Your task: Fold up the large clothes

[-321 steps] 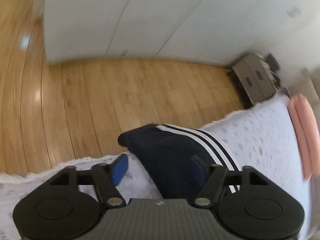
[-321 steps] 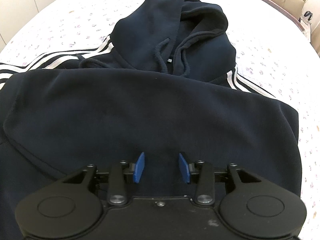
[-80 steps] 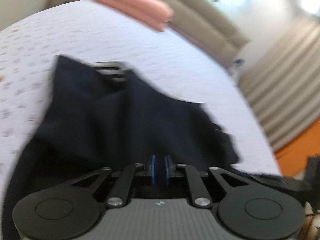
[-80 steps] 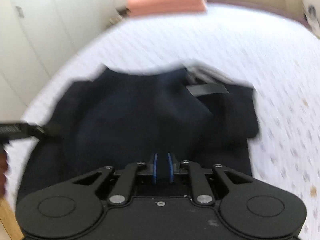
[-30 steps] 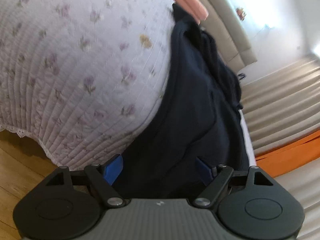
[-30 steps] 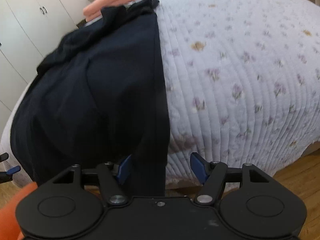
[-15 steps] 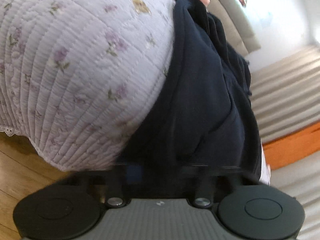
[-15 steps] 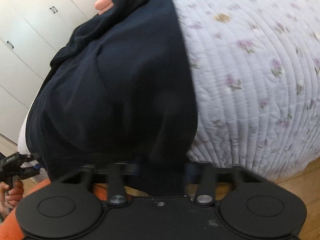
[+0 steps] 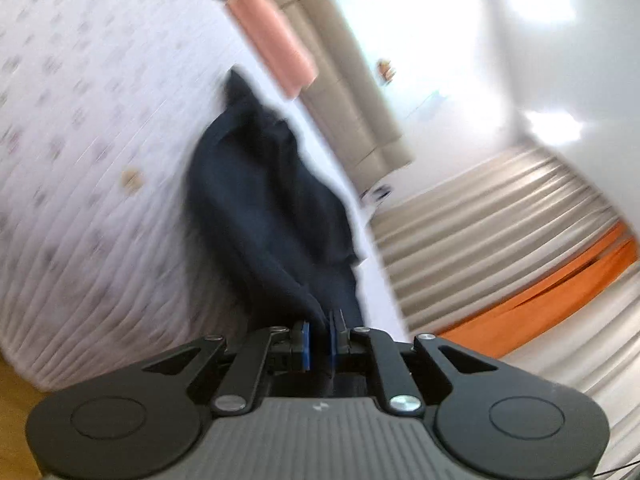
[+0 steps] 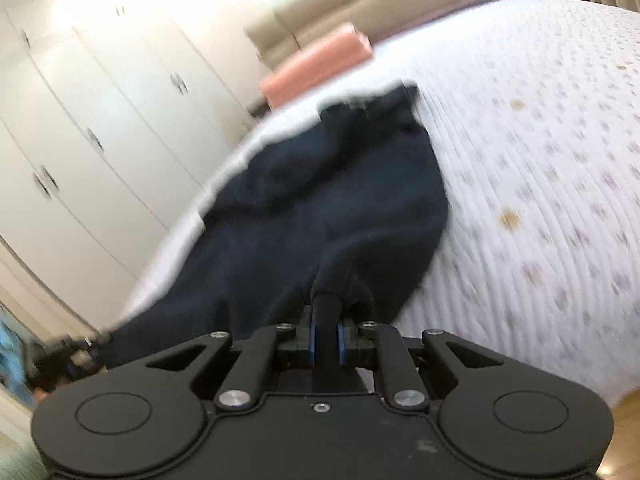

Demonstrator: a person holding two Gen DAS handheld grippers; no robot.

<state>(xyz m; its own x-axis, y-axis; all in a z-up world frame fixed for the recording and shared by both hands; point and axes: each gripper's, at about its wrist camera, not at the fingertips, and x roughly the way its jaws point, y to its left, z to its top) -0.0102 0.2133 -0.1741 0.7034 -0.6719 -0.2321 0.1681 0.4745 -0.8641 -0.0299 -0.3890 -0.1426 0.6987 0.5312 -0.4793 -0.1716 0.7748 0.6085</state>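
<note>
Home bedroom indicated: bed w/ quilted floral bedspread [image 10: 560,160], padded beige headboard [image 10: 380,4], white built-in wardrobe doors [image 10: 100,120], pleated curtains [image 9: 500,220] and wood floor [image 9: 16,392] are seen.

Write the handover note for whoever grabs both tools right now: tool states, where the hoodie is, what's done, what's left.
Left tool: just closed, shut on the hoodie's near edge.
Right tool: just closed, shut on a bunched fold of the same near edge.
Hoodie: dark navy, partly folded, lying along the bed, its near end hanging off the bed edge; pink roll beyond it by the headboard.
Done: both near corners gripped.
Left: probably carry the near edge up and over toward the far end, lay it flat, release, tidy.
</note>
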